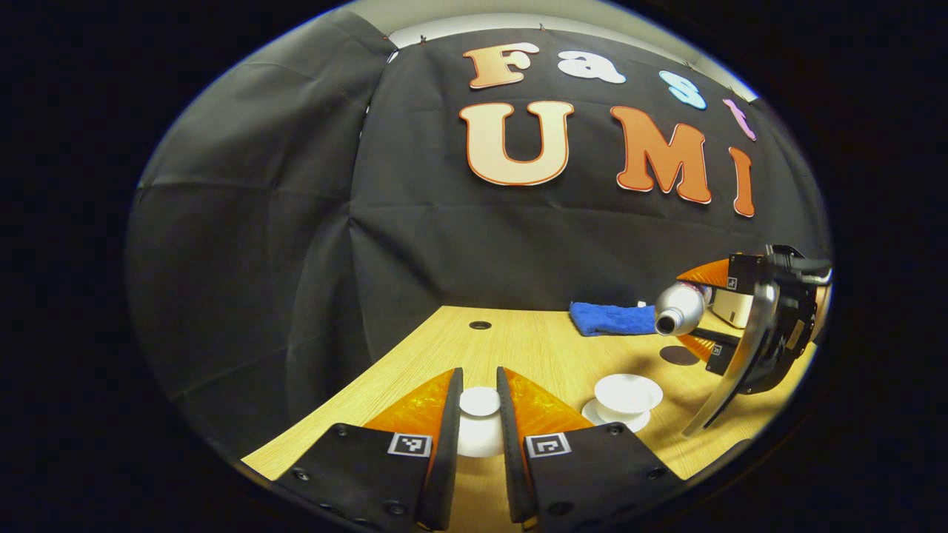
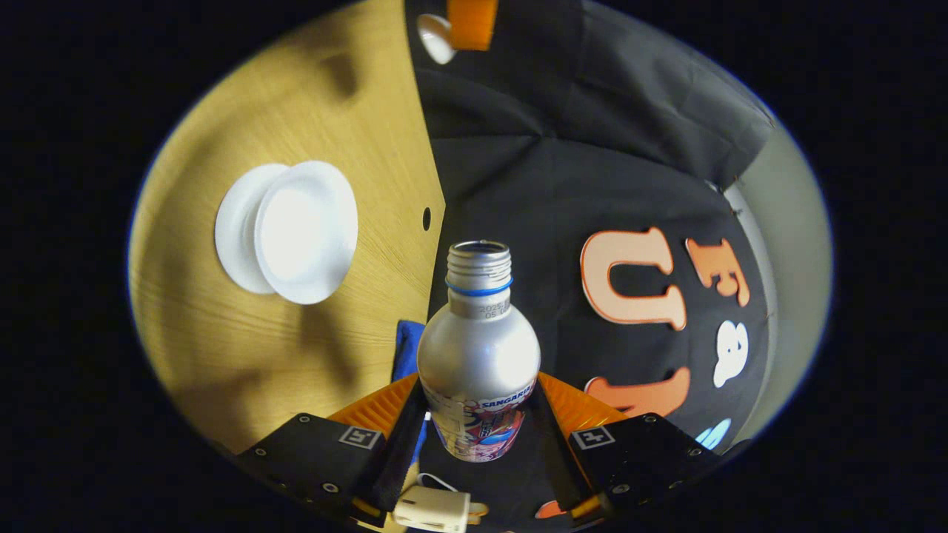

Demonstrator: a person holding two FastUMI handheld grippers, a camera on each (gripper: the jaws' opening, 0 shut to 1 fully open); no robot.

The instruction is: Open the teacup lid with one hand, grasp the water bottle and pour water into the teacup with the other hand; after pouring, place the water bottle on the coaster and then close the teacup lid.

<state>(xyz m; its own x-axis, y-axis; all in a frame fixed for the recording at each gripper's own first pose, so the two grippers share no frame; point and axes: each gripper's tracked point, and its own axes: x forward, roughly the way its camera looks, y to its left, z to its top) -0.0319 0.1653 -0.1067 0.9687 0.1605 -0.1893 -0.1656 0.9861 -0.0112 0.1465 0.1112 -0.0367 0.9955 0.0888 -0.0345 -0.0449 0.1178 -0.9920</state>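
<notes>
My left gripper is low over the wooden table, shut on the knob of the white teacup lid. To its right, the uncovered white teacup stands on its saucer. Beyond the cup, my right gripper holds the silver water bottle tipped on its side, its uncapped mouth facing the cup from above. In the right gripper view, the bottle sits between the fingers of my right gripper, and the teacup lies off to the left of its neck. A dark round coaster lies under the bottle.
A blue cloth lies at the back of the table near the black wall. A small white box sits behind the right gripper. There is a cable hole in the tabletop. The table's left edge runs close to my left gripper.
</notes>
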